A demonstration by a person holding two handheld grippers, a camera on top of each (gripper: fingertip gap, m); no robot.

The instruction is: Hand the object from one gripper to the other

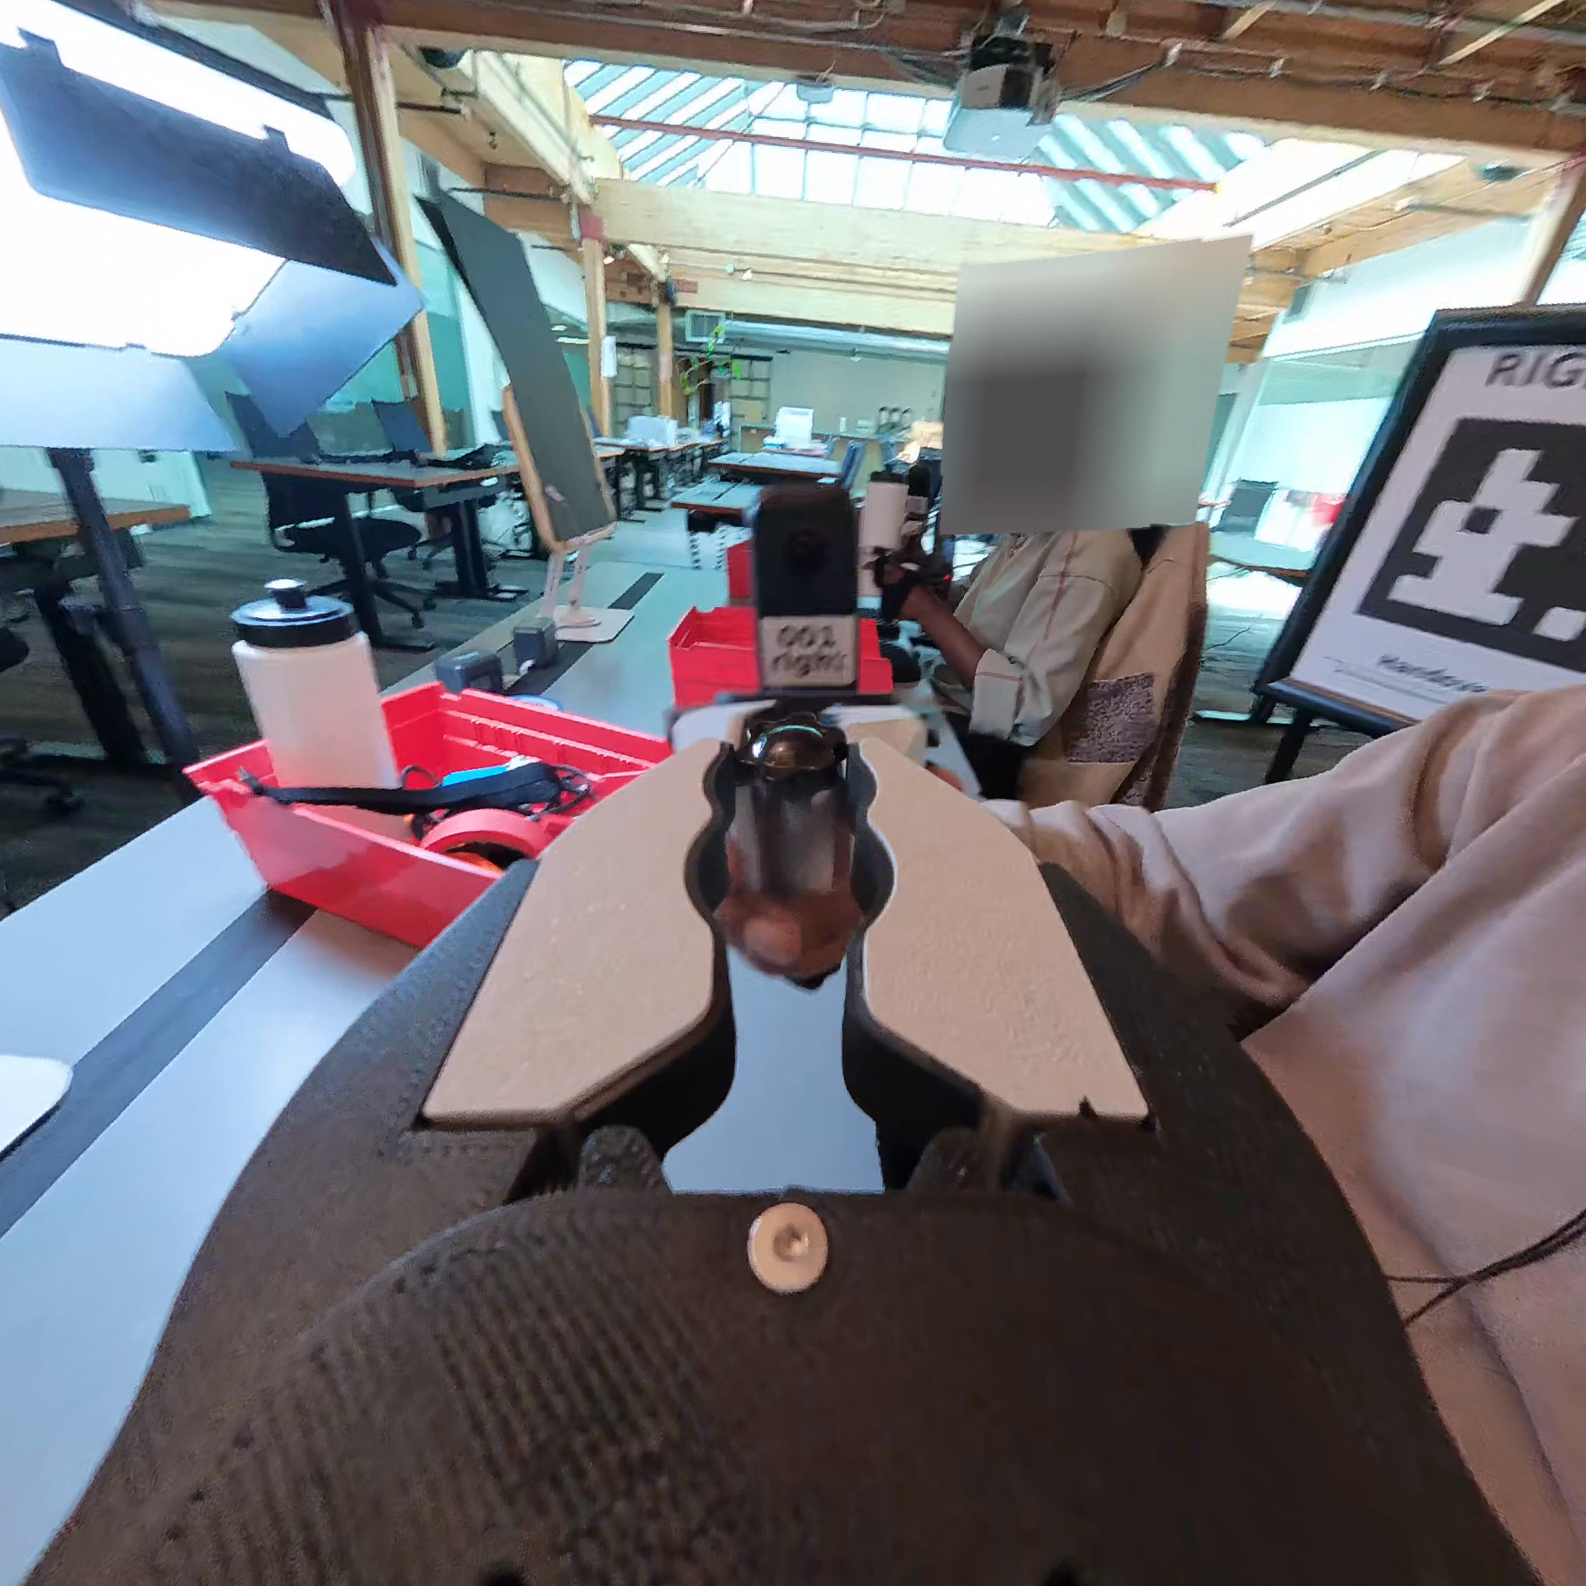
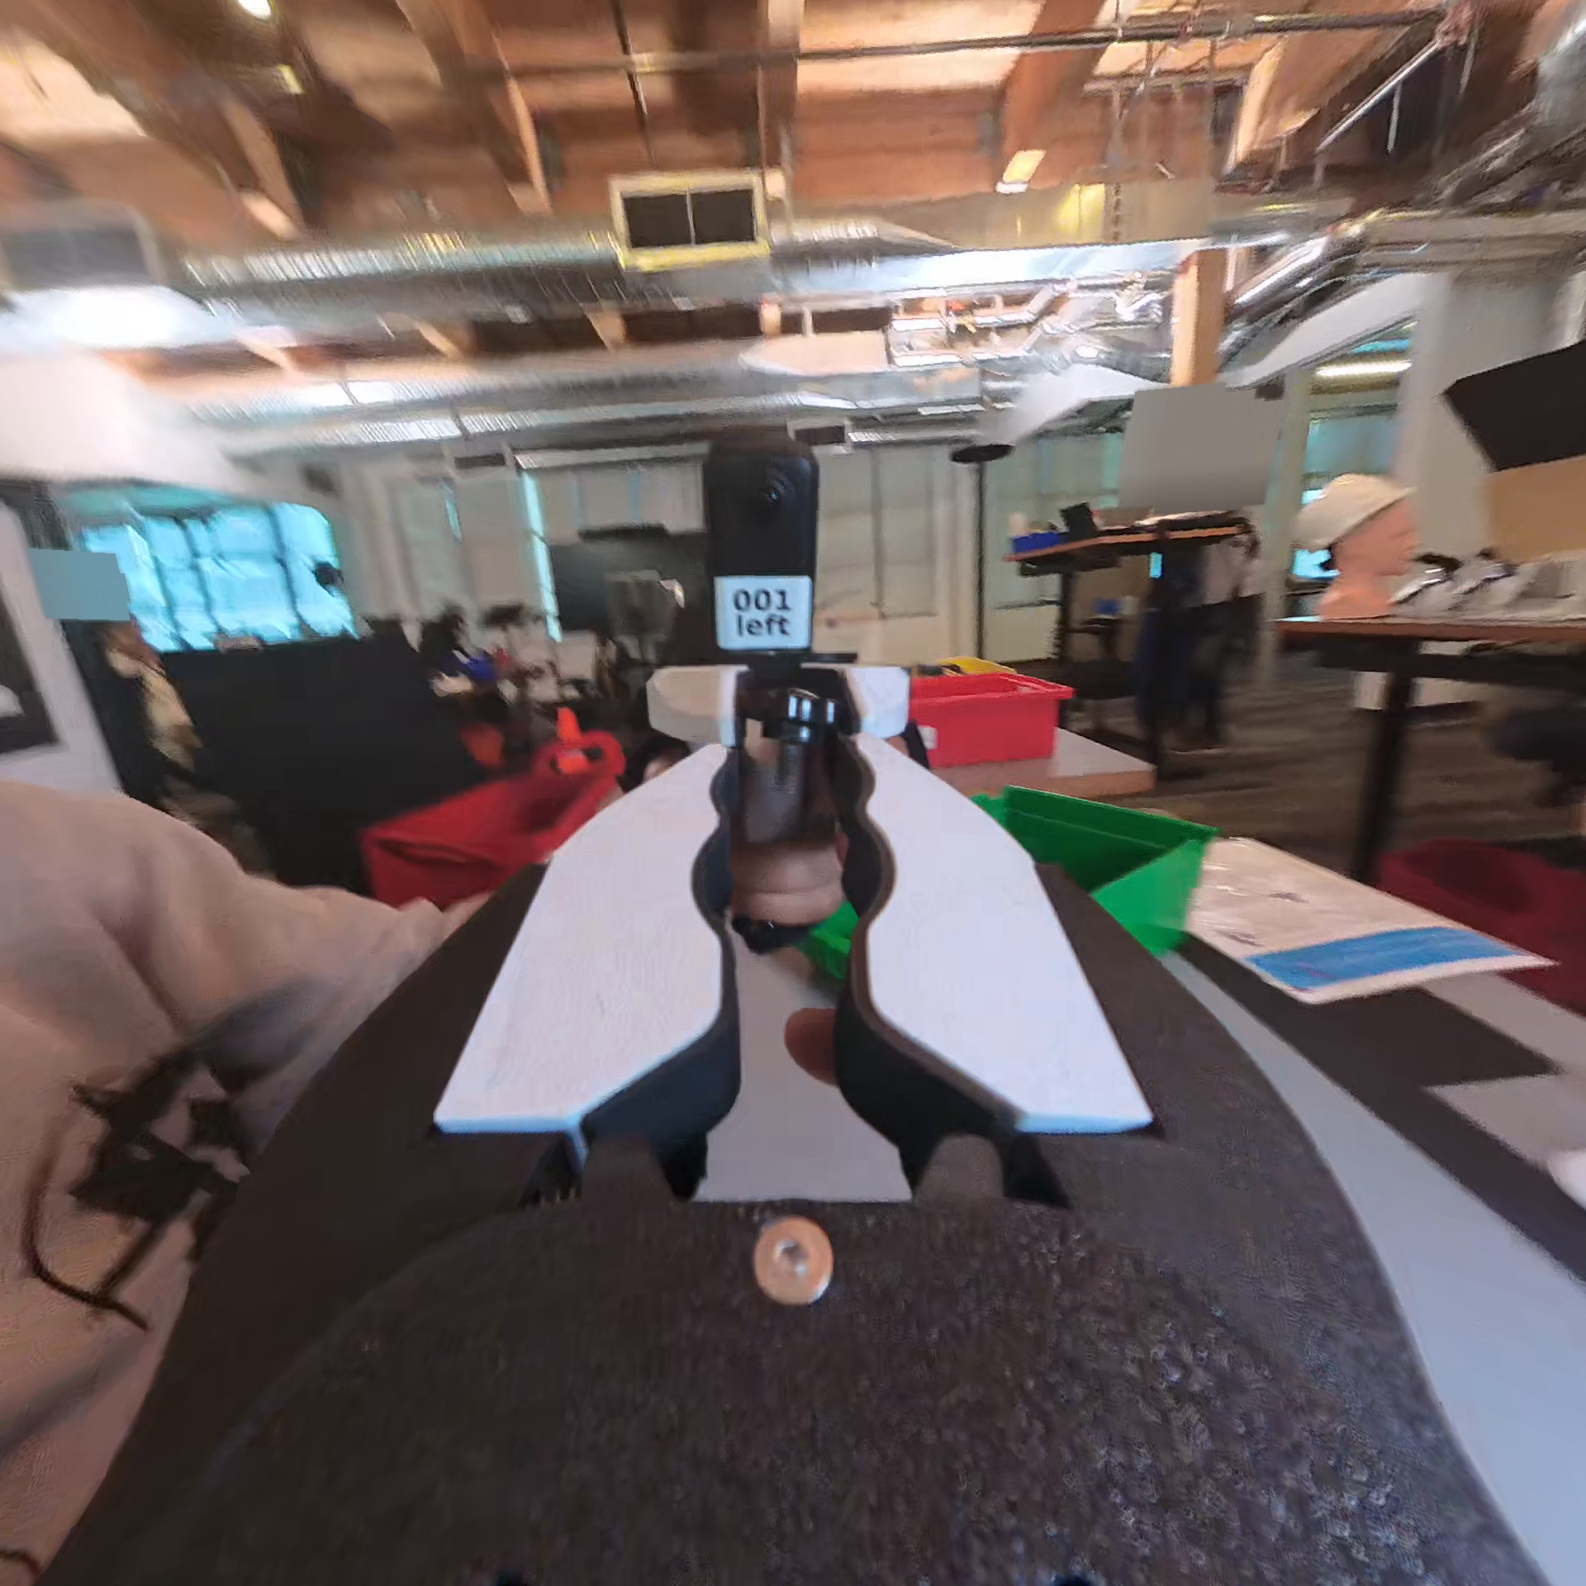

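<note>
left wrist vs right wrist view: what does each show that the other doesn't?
Left wrist only: white bottle standing in a red bin with a tape roll, plus a framed sign.
Right wrist only: green bin and a paper sheet on the table.
Both: the object sits between each view's own fingers, left gripper and right gripper facing tip to tip.

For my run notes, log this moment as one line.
phase: handover | left gripper: shut on tool | right gripper: shut on tool | tool: held by both, above table
</note>
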